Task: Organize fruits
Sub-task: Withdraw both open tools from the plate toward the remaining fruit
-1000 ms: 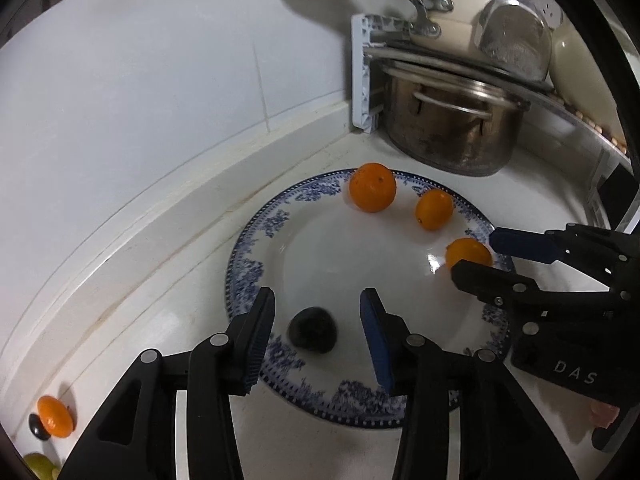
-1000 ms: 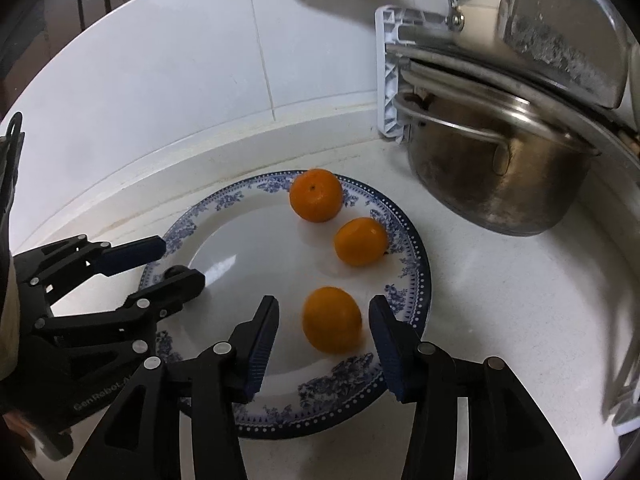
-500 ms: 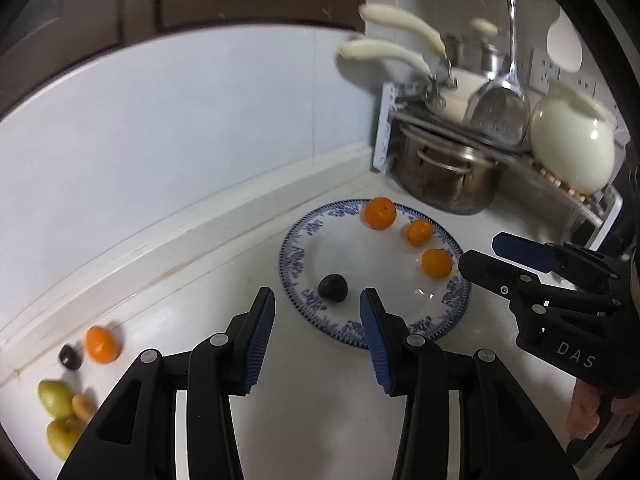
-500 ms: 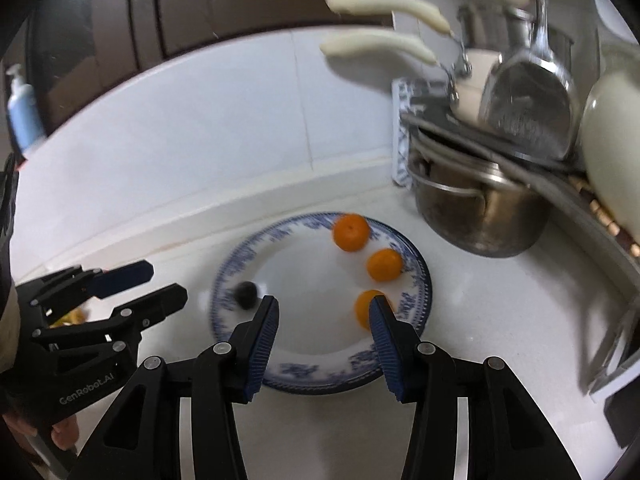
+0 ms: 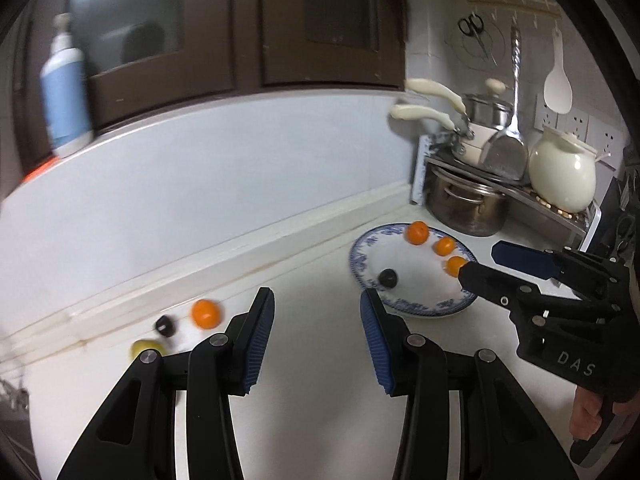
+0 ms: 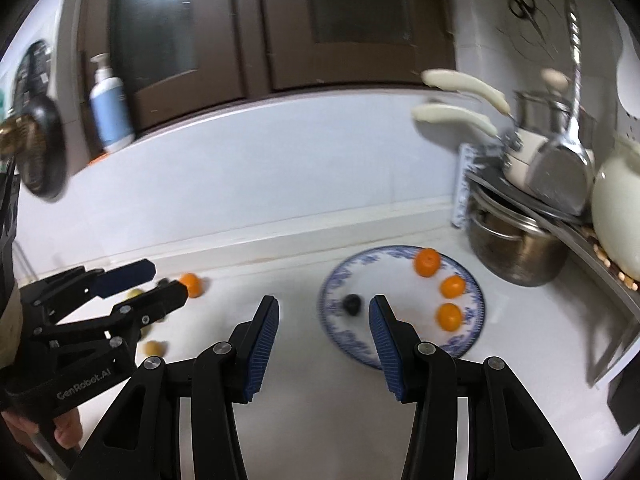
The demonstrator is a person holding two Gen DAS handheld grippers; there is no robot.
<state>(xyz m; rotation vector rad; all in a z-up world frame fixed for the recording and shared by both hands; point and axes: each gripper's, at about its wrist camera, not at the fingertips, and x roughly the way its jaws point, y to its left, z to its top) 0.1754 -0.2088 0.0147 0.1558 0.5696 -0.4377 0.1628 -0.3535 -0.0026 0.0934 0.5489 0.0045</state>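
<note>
Holding nothing, left tongs (image 5: 316, 340) and right tongs (image 6: 323, 344) stood partly open. Plate (image 5: 372, 250) at 2 o'clock carried three oranges and a dark fruit (image 5: 387, 278). Remaining: orange (image 5: 205, 313), dark and yellow fruits on worktop (image 5: 312, 420), 9 o'clock.

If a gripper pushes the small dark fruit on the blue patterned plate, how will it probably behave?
The dark fruit looks round, so a sideways push would probably roll it across the plate. The plate's centre looks smooth and glossy, so it may also slide. The raised rim could stop it. Its firmness cannot be judged.
</note>
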